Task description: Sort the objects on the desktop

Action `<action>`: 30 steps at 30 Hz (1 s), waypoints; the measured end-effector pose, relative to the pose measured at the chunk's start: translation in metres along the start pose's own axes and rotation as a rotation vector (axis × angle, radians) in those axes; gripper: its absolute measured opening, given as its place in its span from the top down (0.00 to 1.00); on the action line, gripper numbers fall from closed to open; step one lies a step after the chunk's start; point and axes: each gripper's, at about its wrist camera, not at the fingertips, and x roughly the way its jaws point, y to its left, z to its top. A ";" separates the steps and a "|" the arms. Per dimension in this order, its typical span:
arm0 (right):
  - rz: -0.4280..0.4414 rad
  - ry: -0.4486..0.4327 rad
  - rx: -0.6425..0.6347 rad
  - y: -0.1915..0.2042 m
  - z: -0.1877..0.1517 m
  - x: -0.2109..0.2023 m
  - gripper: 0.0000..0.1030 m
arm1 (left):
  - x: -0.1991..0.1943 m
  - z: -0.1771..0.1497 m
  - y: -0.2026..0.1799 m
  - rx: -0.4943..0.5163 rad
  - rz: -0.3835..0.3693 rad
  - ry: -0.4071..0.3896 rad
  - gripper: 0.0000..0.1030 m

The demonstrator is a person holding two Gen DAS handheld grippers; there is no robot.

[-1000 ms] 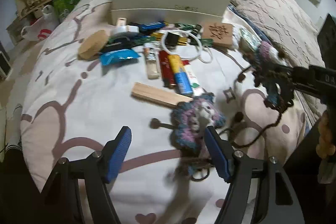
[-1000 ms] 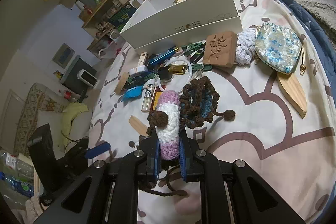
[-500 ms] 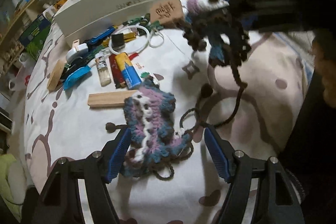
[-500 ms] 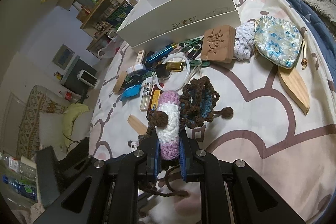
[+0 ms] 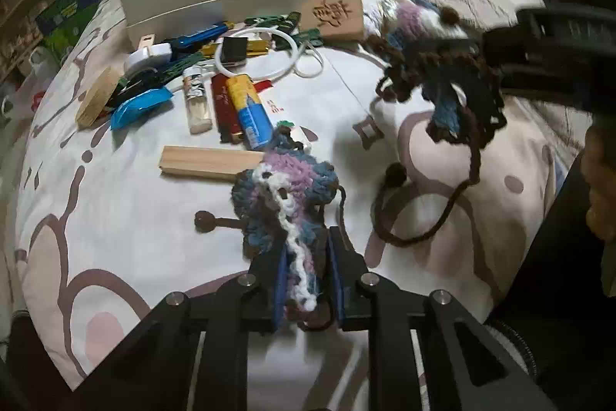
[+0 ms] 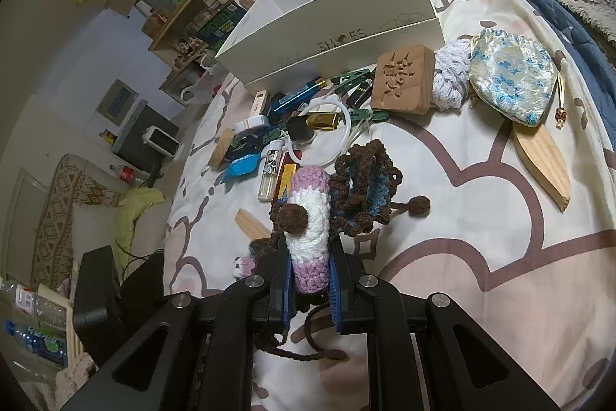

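Observation:
A crocheted piece (image 5: 285, 191) in blue, purple and white lies on the patterned bedspread (image 5: 115, 218). My left gripper (image 5: 306, 280) is closing its jaws on the near end, and the blue pads press the yarn. My right gripper (image 6: 310, 280) is shut on a second crocheted piece (image 6: 310, 218), a purple and white roll with a brown and blue frill and brown cords. In the left wrist view that second piece (image 5: 454, 91) hangs above the bed at the right. The white shoe box (image 6: 327, 37) stands at the back.
In front of the box lie lighters (image 5: 246, 110), a white cable ring (image 5: 269, 56), clips, a carved wooden block (image 6: 402, 79), a wooden stick (image 5: 208, 160), a brocade pouch (image 6: 512, 76) and a wooden leaf-shaped piece (image 6: 544, 164). Shelves stand behind the bed.
My left gripper moved in over the blue and purple crocheted piece and its jaws went from wide apart to clamped on it. The right gripper stayed still with its piece.

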 end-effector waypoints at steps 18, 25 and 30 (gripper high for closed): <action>0.031 -0.096 -0.083 0.025 0.004 -0.034 0.85 | -0.079 0.028 0.007 -0.064 -0.046 -0.217 0.84; 0.031 -0.188 -0.183 0.050 0.027 -0.067 0.85 | -0.123 0.062 0.011 -0.043 -0.049 -0.332 0.84; 0.028 -0.229 -0.251 0.064 0.051 -0.083 0.85 | -0.144 0.089 0.013 -0.017 -0.040 -0.402 0.84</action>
